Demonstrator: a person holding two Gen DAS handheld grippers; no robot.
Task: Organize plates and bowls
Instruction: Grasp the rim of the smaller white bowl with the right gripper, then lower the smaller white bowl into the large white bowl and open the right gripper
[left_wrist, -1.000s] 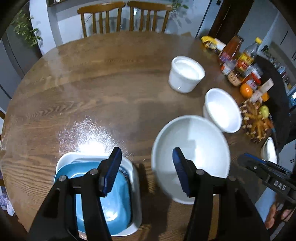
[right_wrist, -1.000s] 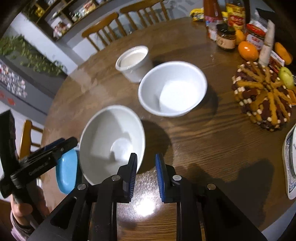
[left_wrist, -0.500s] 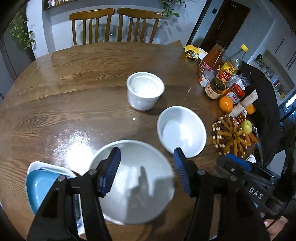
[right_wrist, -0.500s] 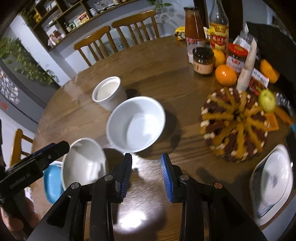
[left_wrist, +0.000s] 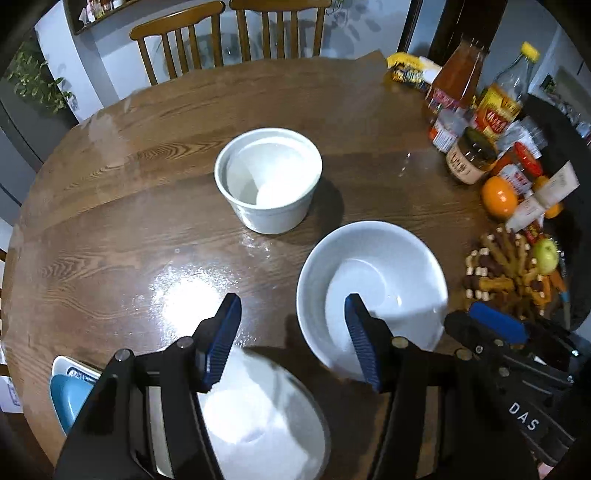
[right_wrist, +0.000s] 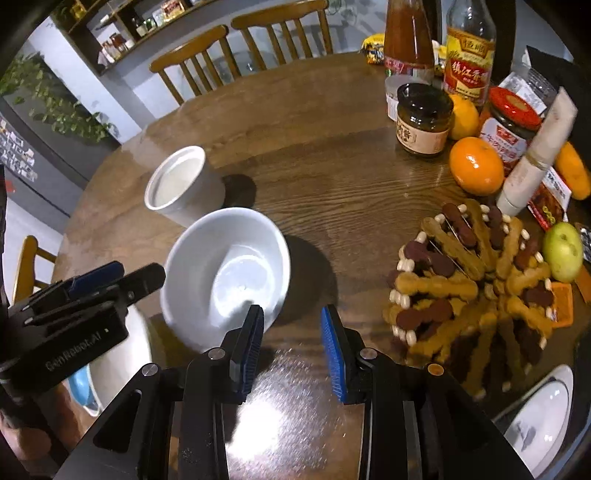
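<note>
A wide white bowl (left_wrist: 373, 280) (right_wrist: 225, 273) sits on the round wooden table (left_wrist: 147, 206). A taller white pot (left_wrist: 269, 181) (right_wrist: 181, 184) stands behind it. A larger white bowl (left_wrist: 258, 413) lies under my left gripper (left_wrist: 291, 332), which is open and empty, its right finger over the wide bowl's near rim. My right gripper (right_wrist: 291, 336) is open and empty just right of the wide bowl. A blue dish in a white dish (left_wrist: 70, 391) sits at the near left. A patterned white plate (right_wrist: 543, 413) is at the near right.
Sauce bottles (right_wrist: 469, 55), jars (right_wrist: 423, 118), oranges (right_wrist: 476, 166), a green apple (right_wrist: 563, 251) and a round woven trivet (right_wrist: 476, 280) crowd the table's right side. Two wooden chairs (left_wrist: 229, 33) stand at the far edge.
Both grippers moved forward and right across the table toward the wide bowl. The right gripper's jaws opened wider. The larger bowl now lies lower under the left gripper.
</note>
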